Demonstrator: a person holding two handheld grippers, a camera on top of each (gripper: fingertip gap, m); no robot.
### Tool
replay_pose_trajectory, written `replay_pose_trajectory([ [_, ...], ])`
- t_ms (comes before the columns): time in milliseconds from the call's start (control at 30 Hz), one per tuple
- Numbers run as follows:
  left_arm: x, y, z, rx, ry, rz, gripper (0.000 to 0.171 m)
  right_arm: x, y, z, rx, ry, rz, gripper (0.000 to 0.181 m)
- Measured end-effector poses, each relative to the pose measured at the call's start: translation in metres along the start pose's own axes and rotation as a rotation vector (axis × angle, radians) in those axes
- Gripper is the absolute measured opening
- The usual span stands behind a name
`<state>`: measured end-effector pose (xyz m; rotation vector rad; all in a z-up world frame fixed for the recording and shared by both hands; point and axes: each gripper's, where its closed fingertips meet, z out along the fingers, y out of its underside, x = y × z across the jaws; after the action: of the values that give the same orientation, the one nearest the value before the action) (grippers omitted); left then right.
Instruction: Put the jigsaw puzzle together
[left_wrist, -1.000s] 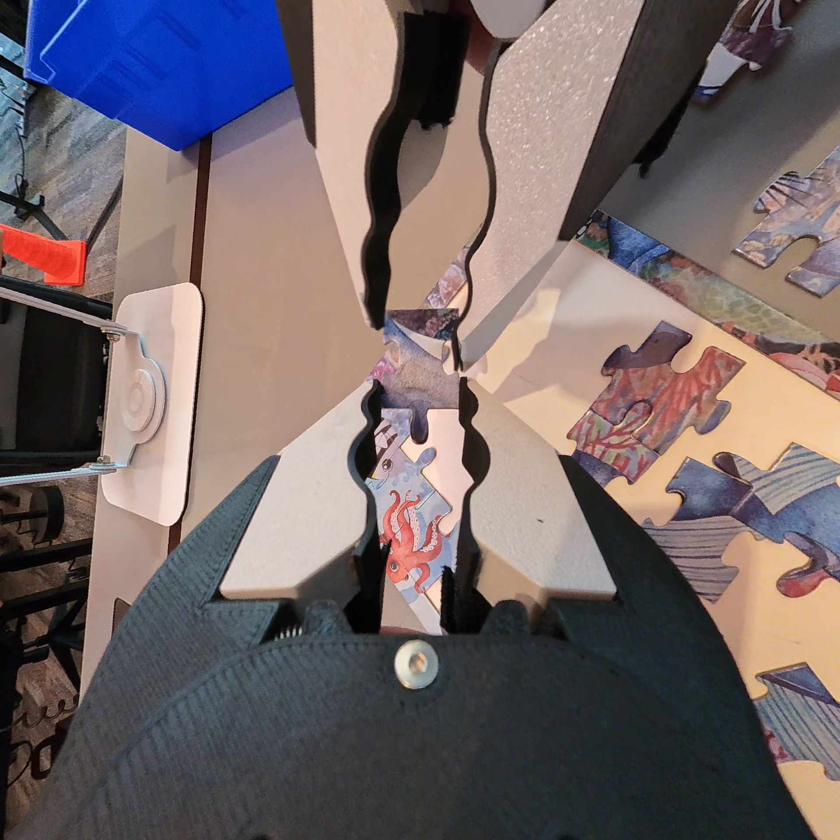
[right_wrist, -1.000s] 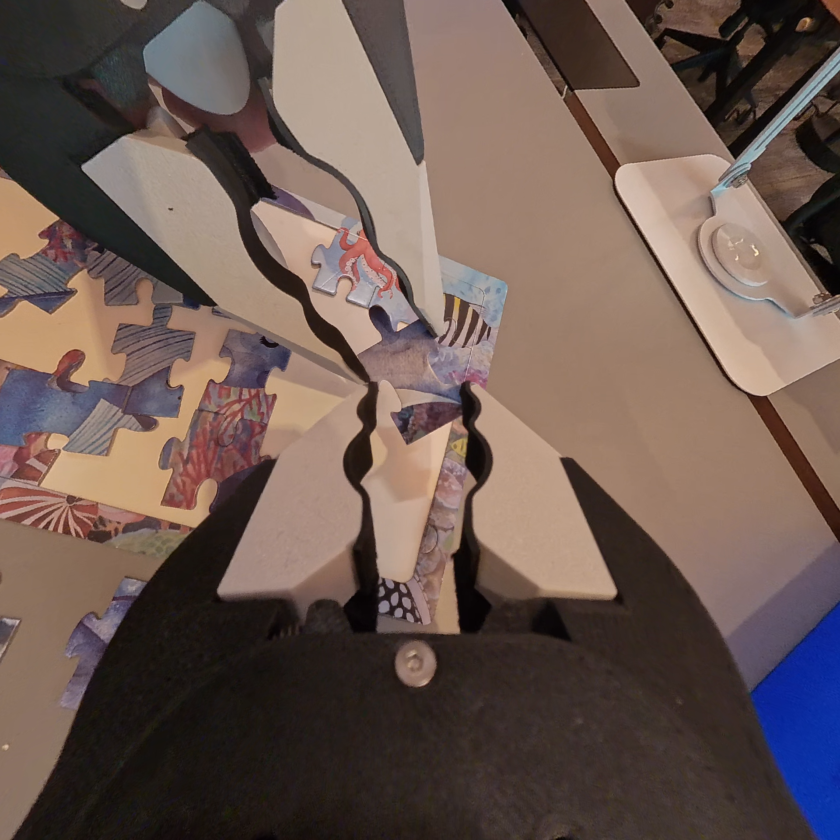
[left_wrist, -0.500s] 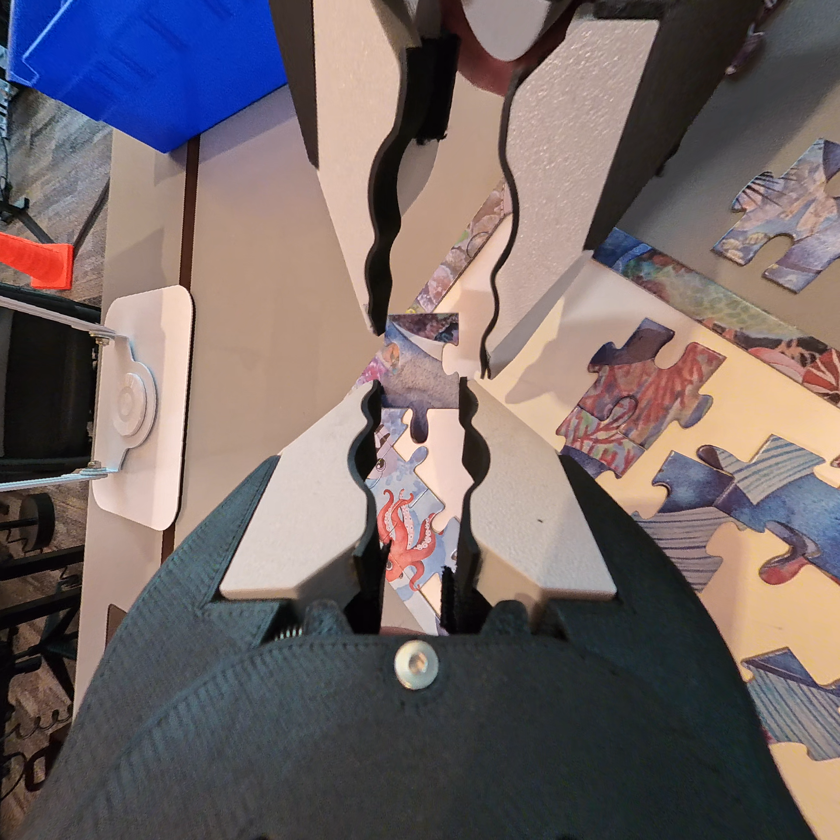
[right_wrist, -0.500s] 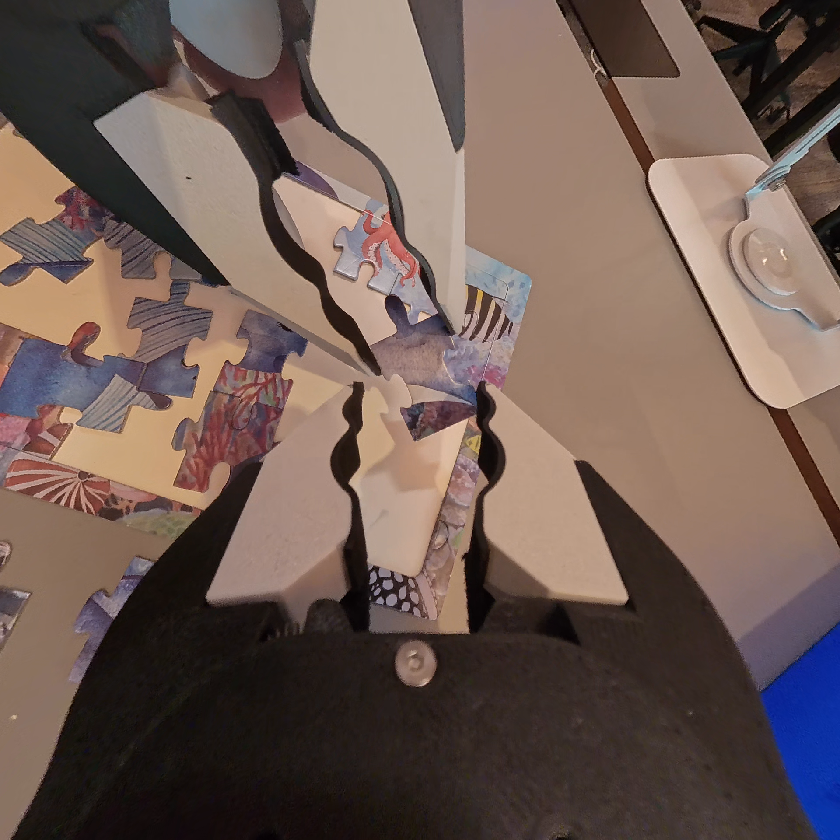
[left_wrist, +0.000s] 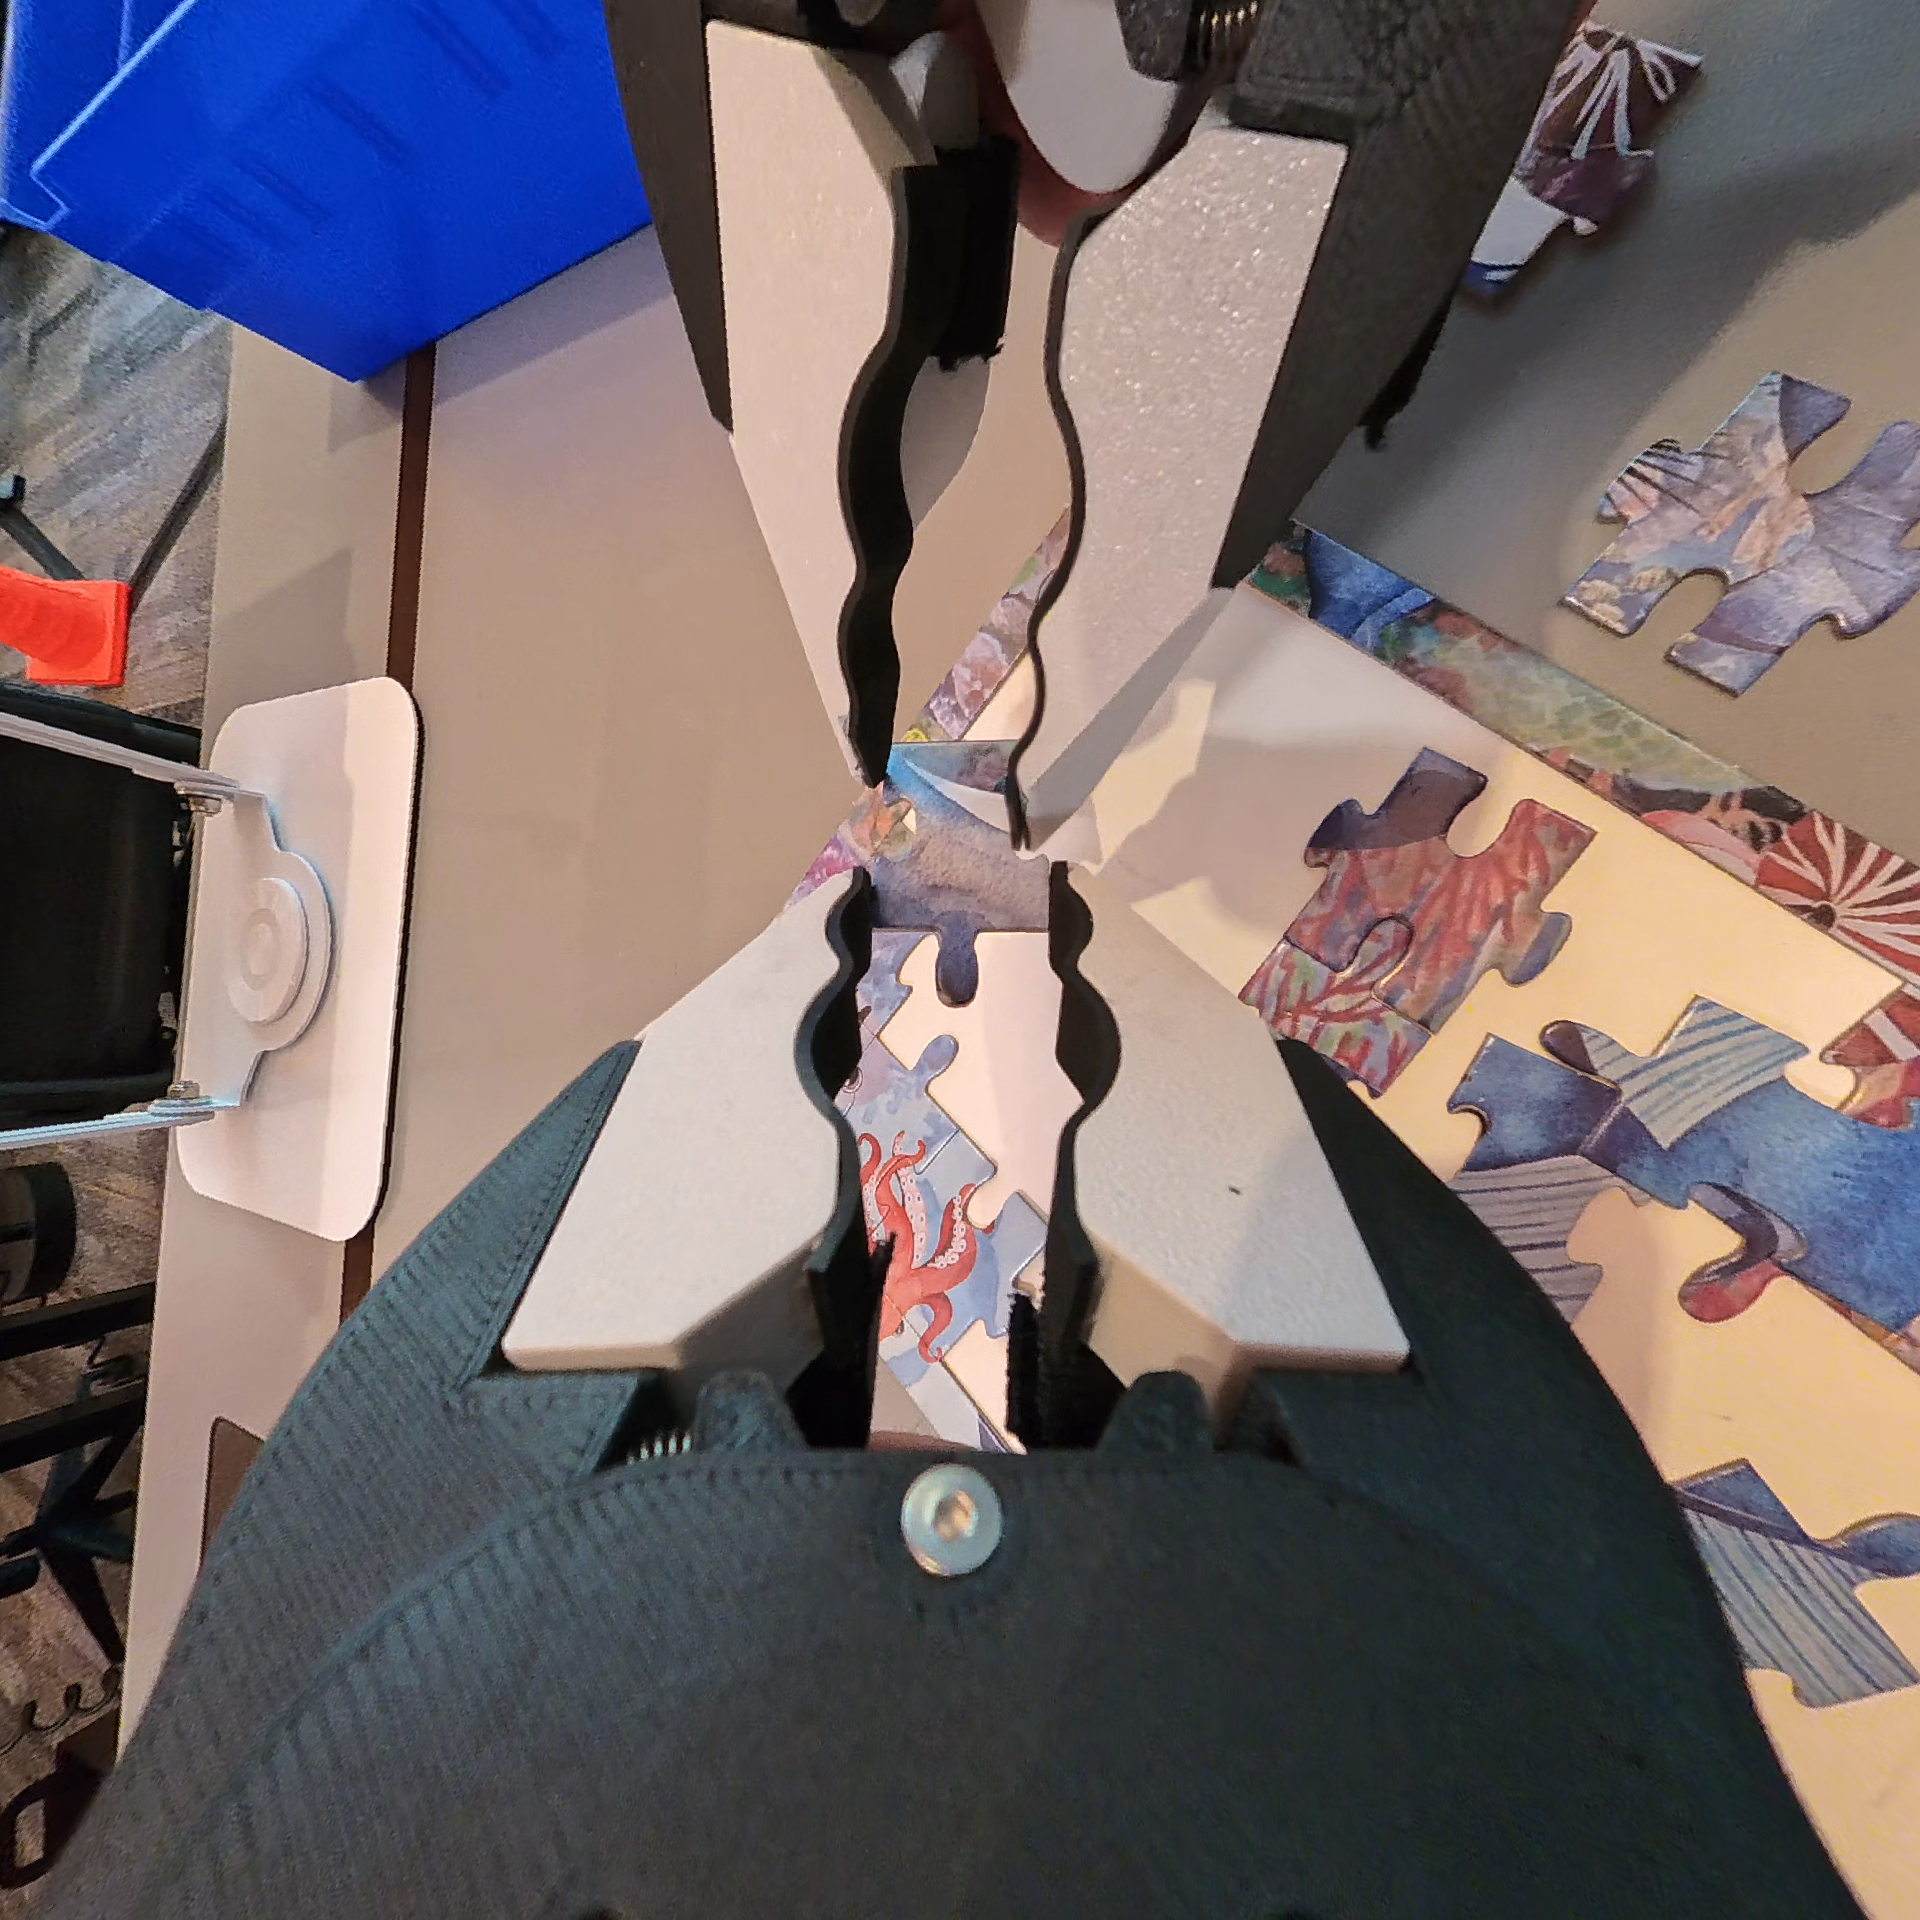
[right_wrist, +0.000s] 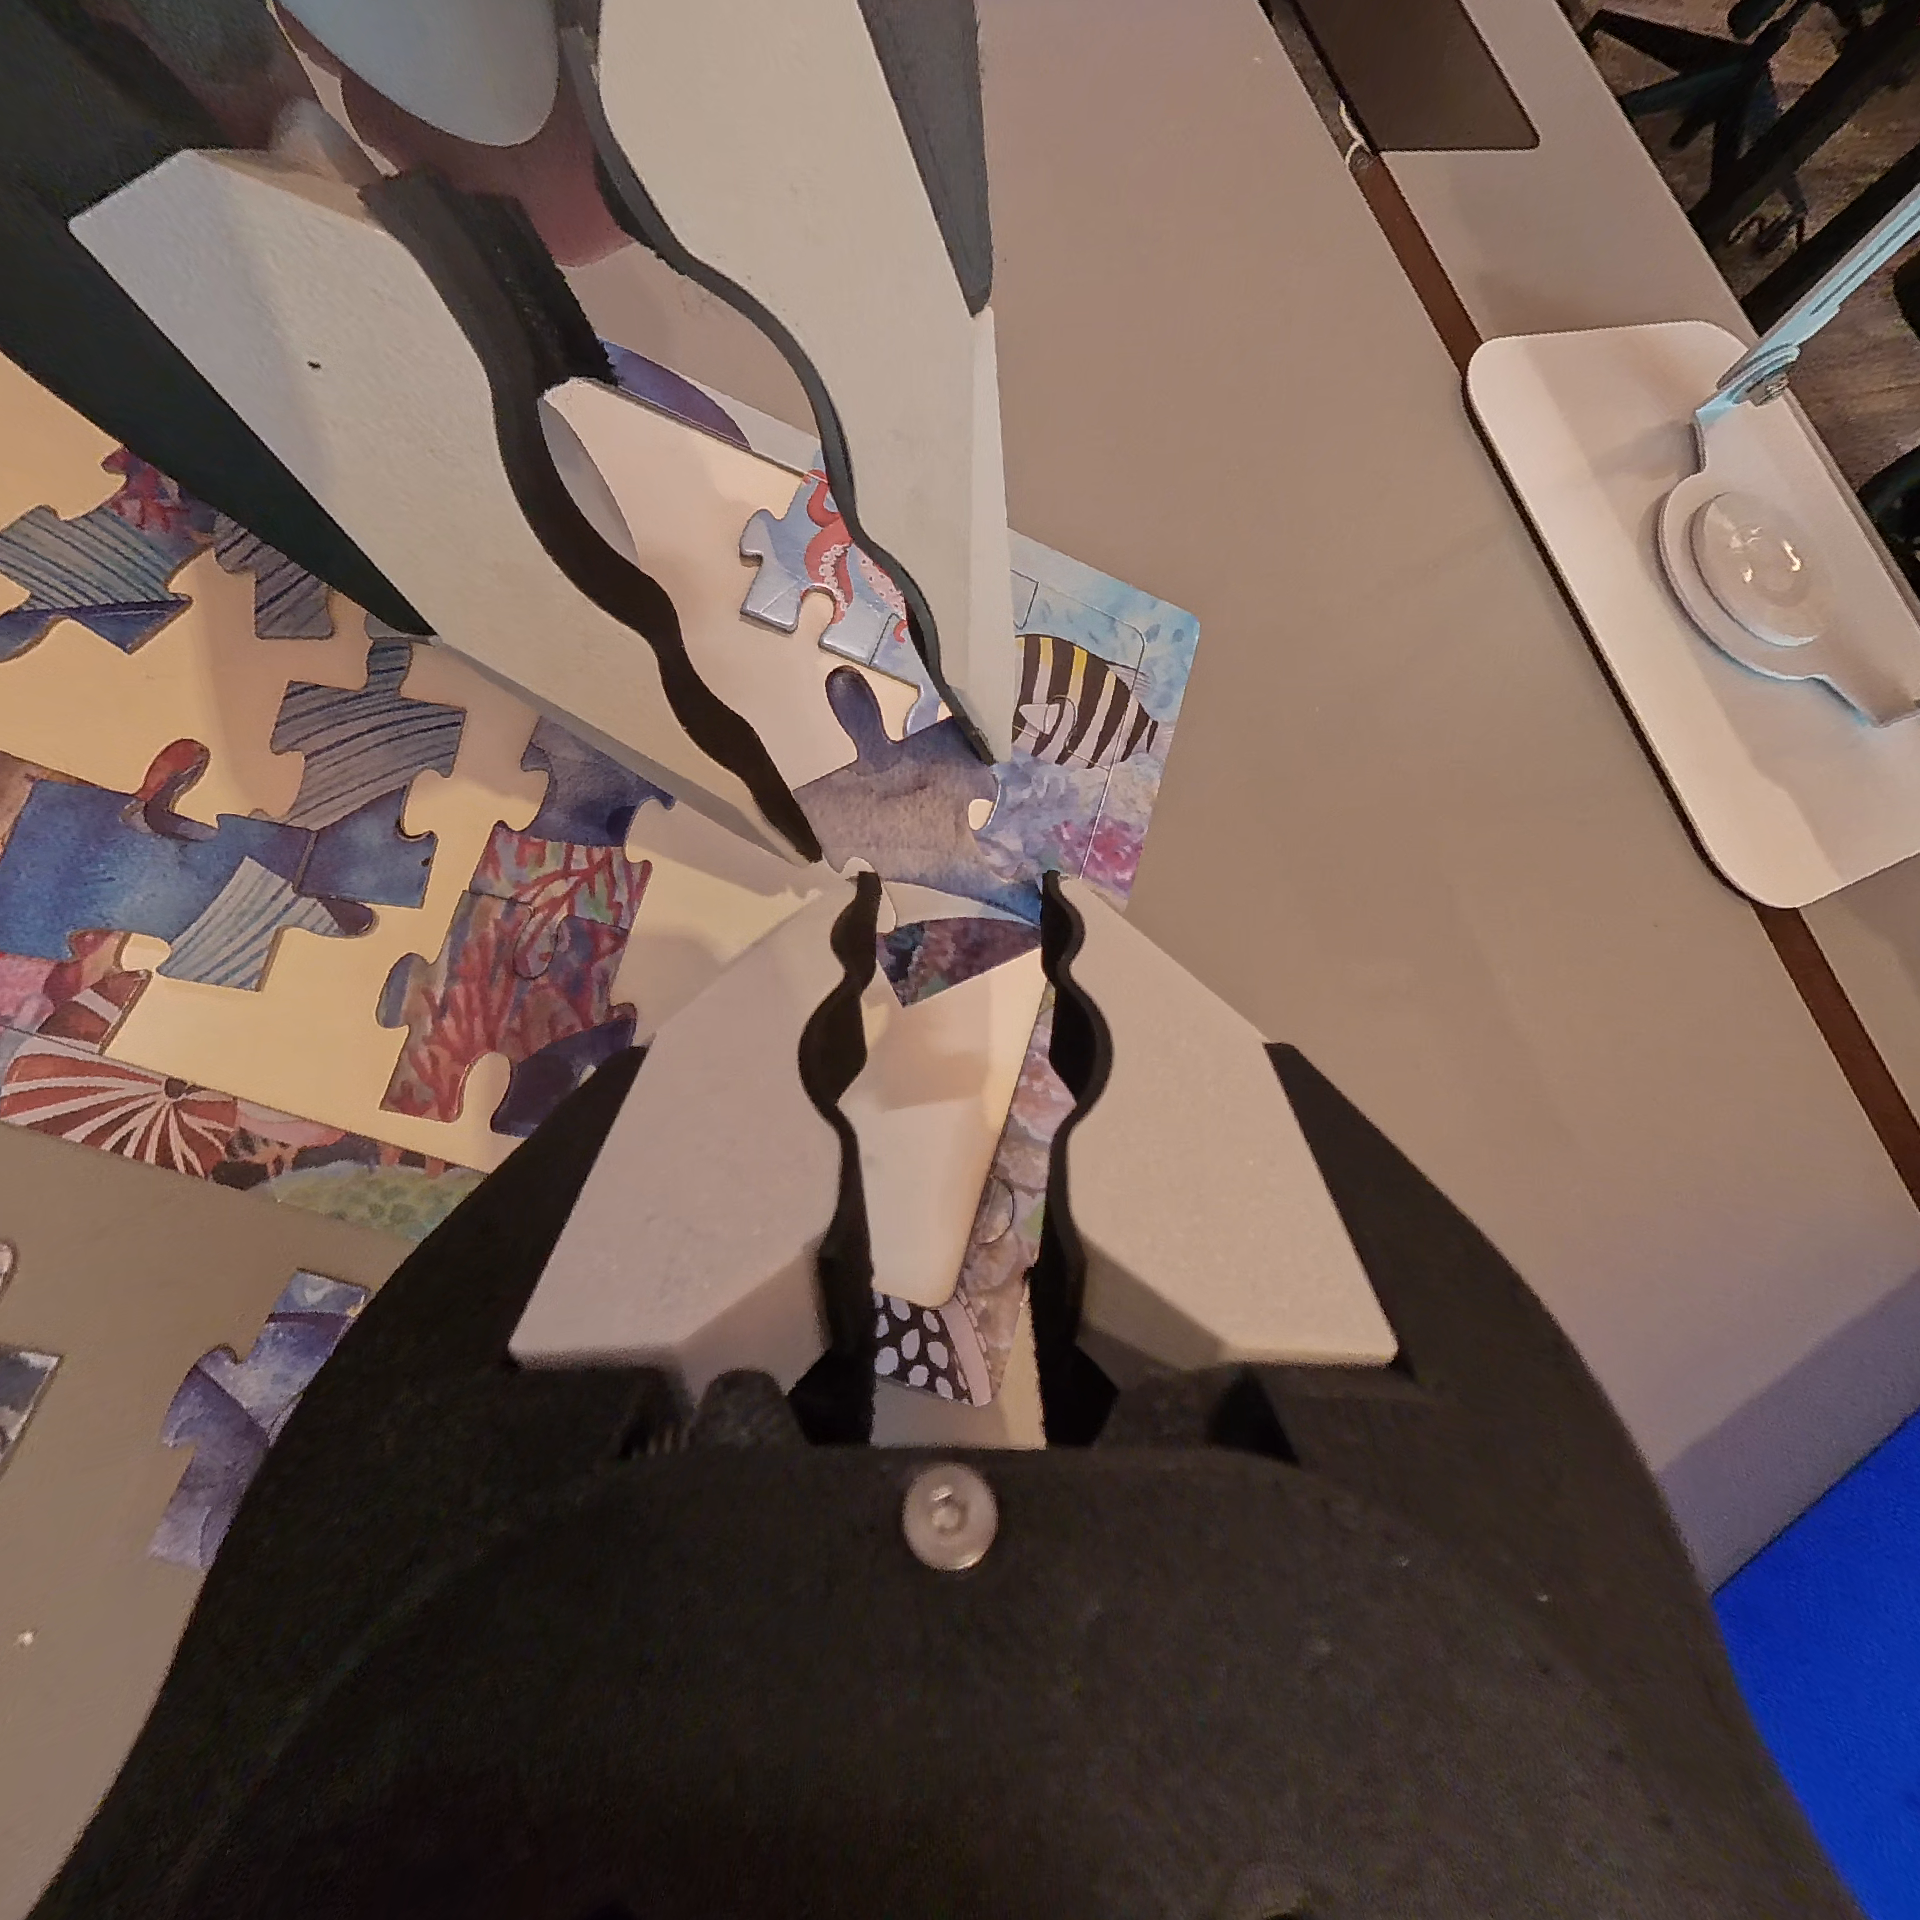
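Both grippers, left gripper (left_wrist: 956, 894) and right gripper (right_wrist: 951, 883), spread, straddle the blue-grey cardboard jigsaw piece (right_wrist: 904, 821); pressing it flat should seat its tab.

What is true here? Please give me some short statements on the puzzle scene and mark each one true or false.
1. An octopus piece lies in the tray. True.
2. The bin is red. False: it is blue.
3. The tips of the left gripper and the right gripper meet at one blue-grey piece. True.
4. Every piece lies in the tray. False: a loose piece lies on the table.
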<state>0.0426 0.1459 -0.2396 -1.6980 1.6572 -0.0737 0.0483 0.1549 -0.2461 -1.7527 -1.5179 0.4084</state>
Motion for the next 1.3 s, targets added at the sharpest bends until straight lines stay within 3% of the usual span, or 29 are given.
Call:
replay_pose_trajectory([
  [867,-0.008,0.003,-0.007,0.0,-0.025,-0.03,0.034,0.004,-0.003,-0.003,0.022,0.004,0.033,0.026],
  [1300,-0.009,0.016,-0.004,-0.064,-0.022,-0.057,0.035,0.004,-0.001,-0.002,0.008,0.008,0.036,0.026],
])
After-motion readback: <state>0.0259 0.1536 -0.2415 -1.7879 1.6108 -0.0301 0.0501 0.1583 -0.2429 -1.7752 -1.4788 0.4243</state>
